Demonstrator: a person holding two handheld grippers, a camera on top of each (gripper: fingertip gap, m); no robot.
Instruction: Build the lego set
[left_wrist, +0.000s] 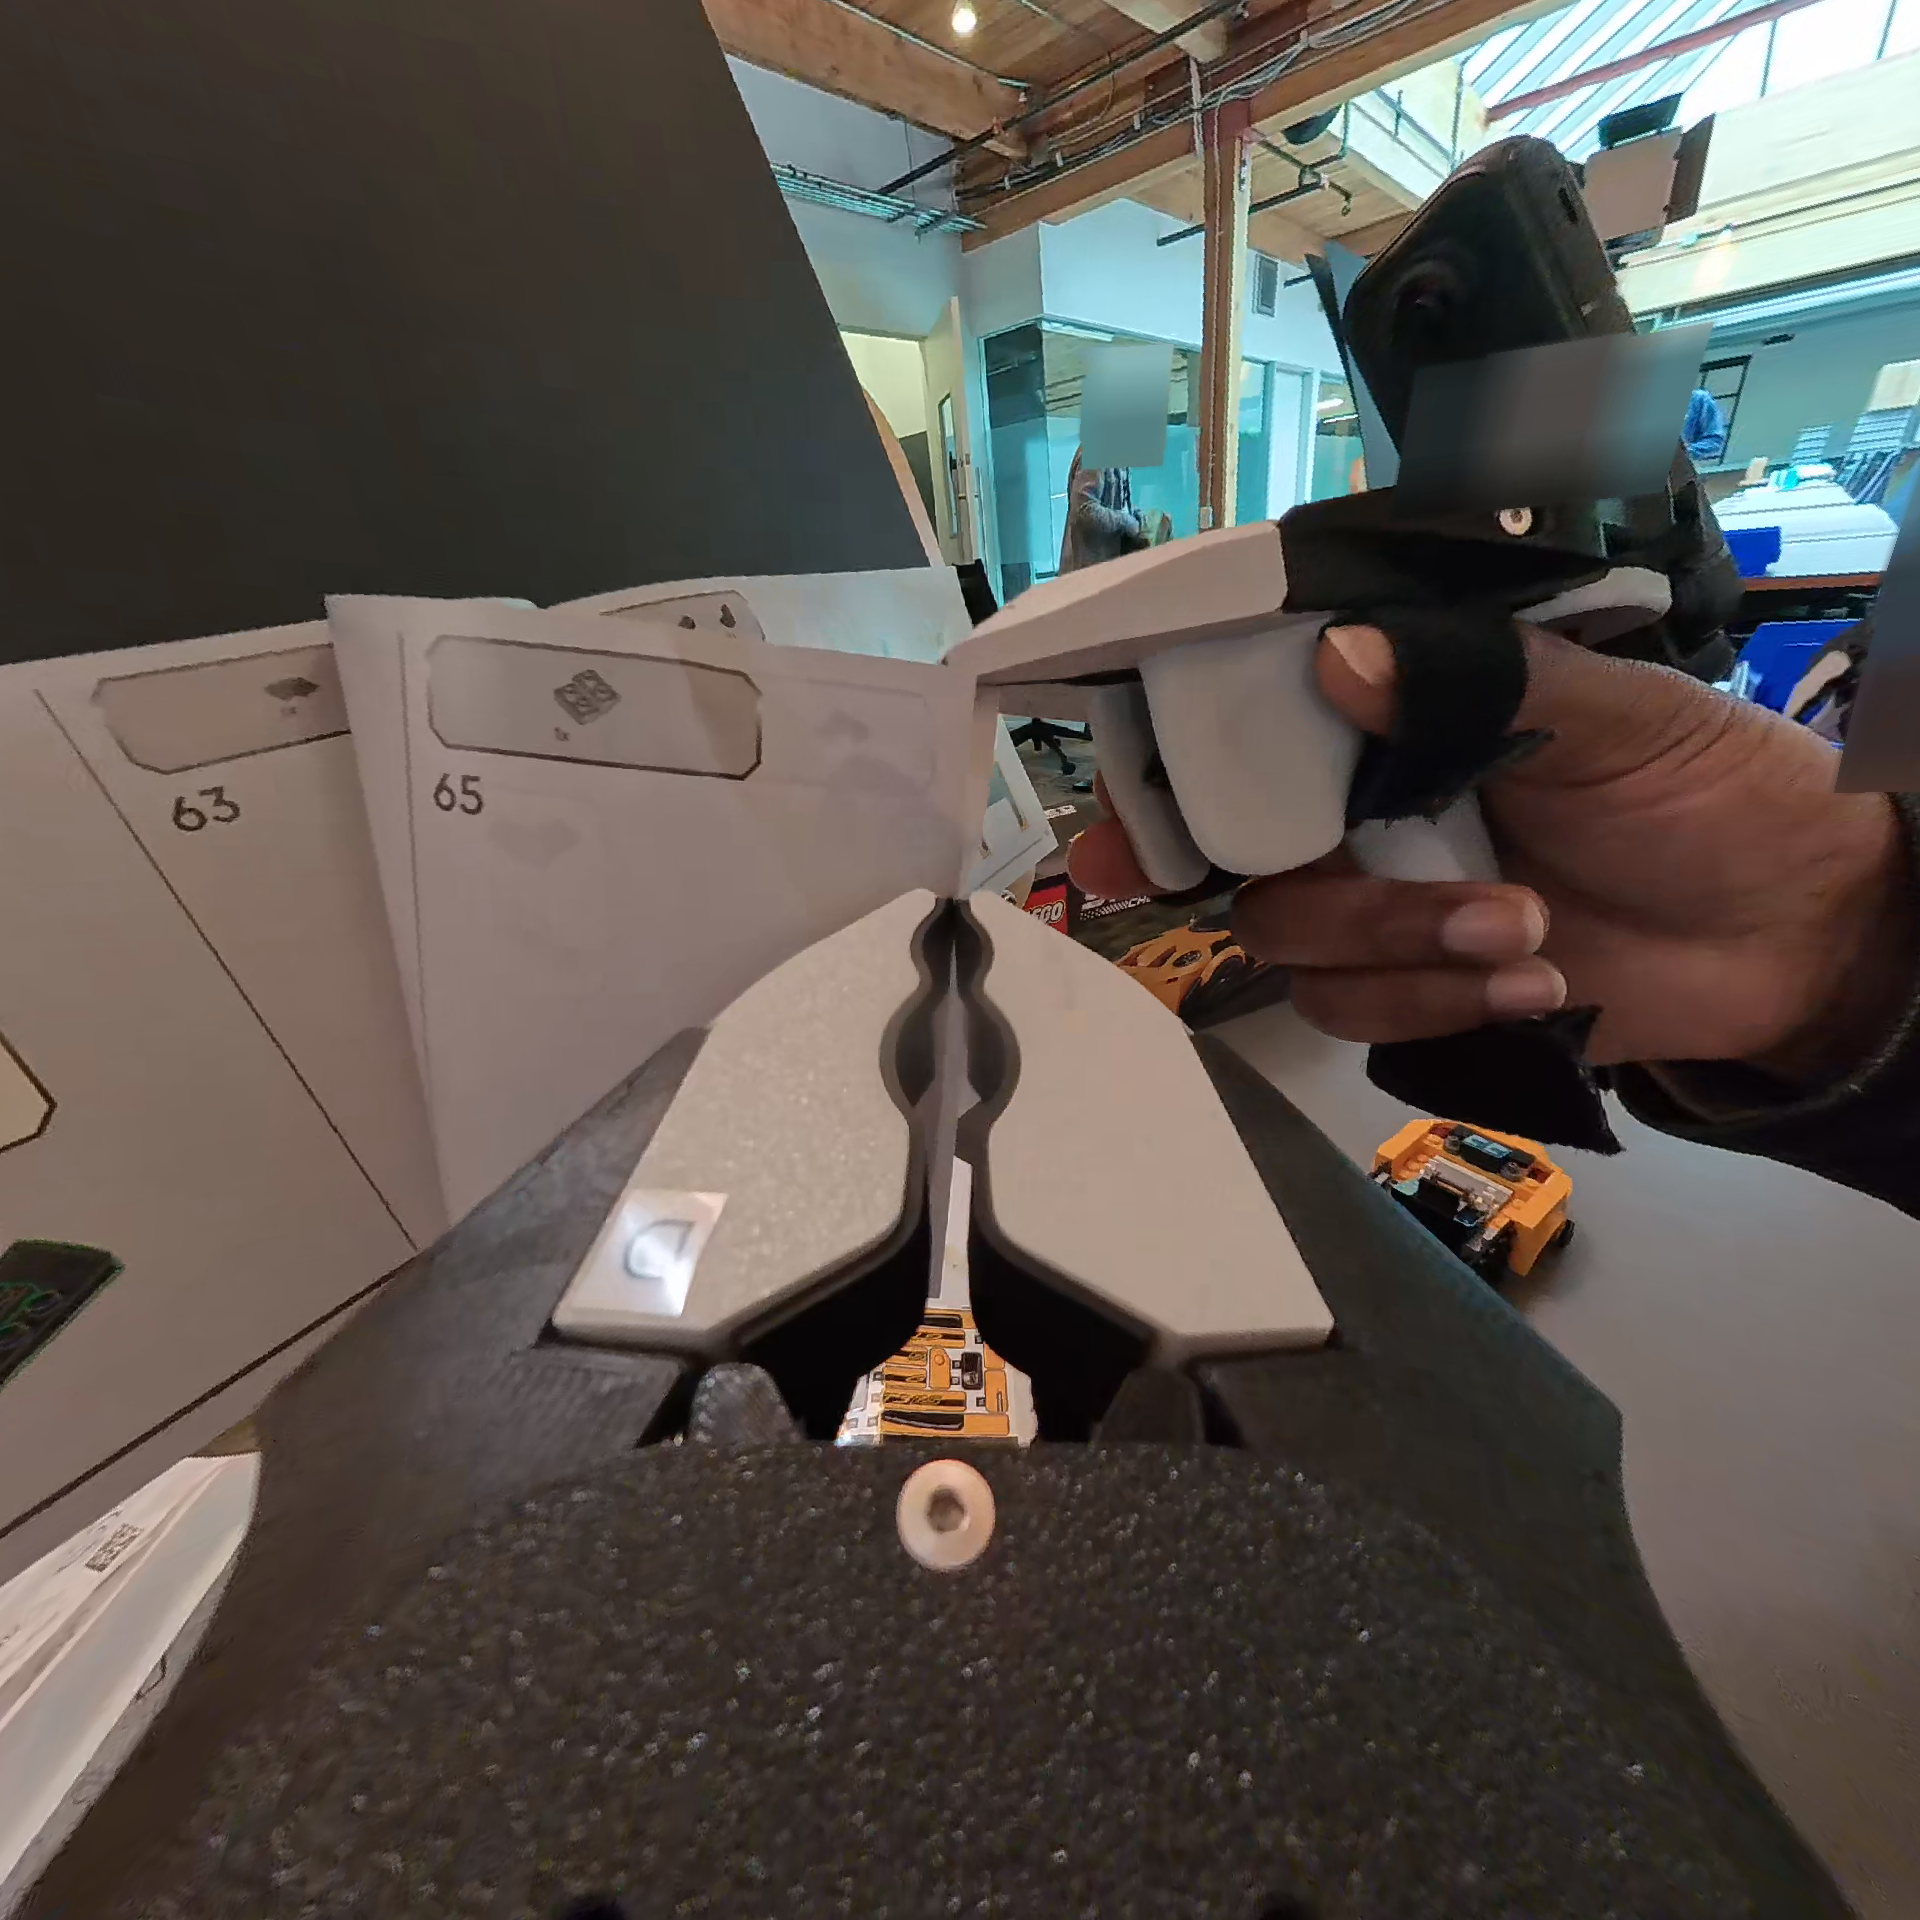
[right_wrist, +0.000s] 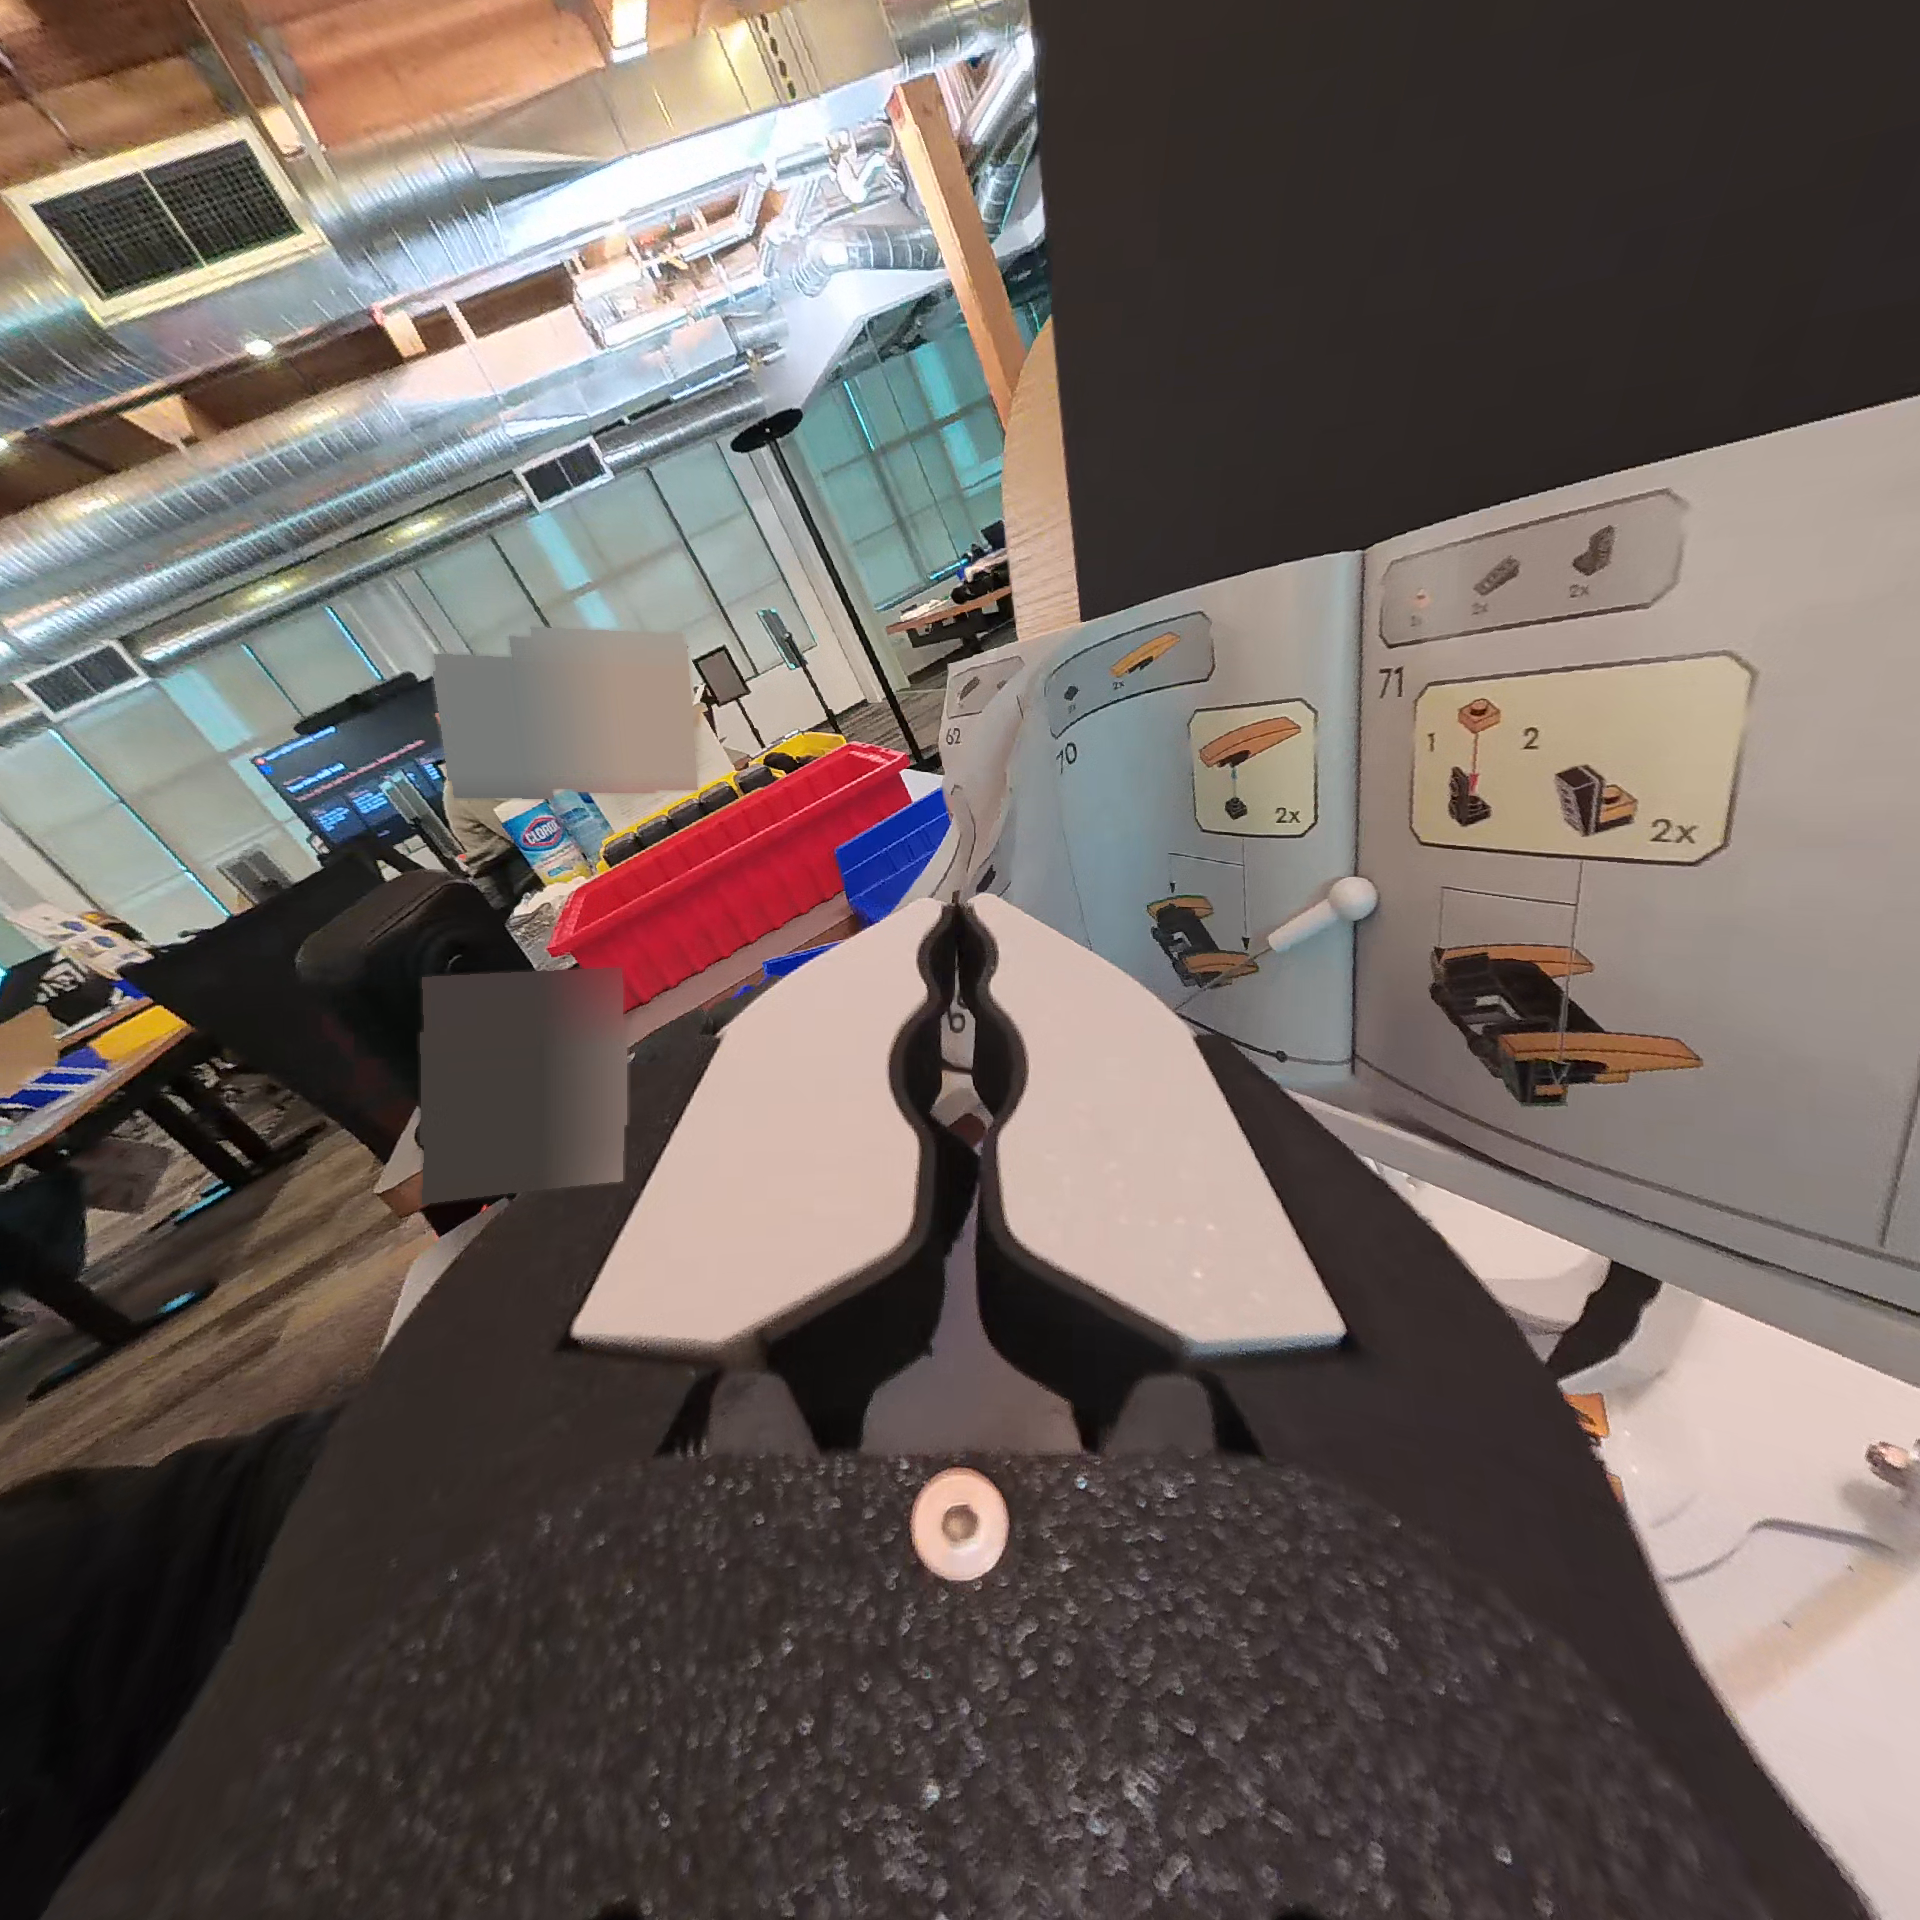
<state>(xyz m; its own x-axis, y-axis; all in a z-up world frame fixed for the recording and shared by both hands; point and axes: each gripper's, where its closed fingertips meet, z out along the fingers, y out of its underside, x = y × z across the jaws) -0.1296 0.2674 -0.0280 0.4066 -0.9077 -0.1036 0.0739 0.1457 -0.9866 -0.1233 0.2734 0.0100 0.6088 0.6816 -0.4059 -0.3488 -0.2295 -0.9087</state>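
The instruction booklet (left_wrist: 644, 935) stands open in front of a dark board, with its pages fanned. My left gripper (left_wrist: 951, 914) is shut on the lower edge of one page, and the sheet runs down between its fingers. My right gripper (left_wrist: 961, 665), held by a hand, pinches the top corner of the same fan of pages. In the right wrist view my right gripper (right_wrist: 961, 914) is shut, with white paper showing between its fingers, and the booklet's open pages (right_wrist: 1538, 852) lie to the right. A partly built orange Lego car (left_wrist: 1475, 1195) sits on the grey table.
The Lego box (left_wrist: 1174, 956) lies behind the grippers. A sticker sheet (left_wrist: 940, 1392) lies under my left gripper. A white peg (right_wrist: 1330, 914) rests against the booklet's fold. A red bin (right_wrist: 727, 862), a blue bin (right_wrist: 894, 842) and a wipes canister (right_wrist: 540, 831) stand beyond. Some 4 centimeters of space lies between my two pairs of fingers. My left tips are roughly 30 centimeters from the partly built orange Lego car (left_wrist: 1475, 1195).
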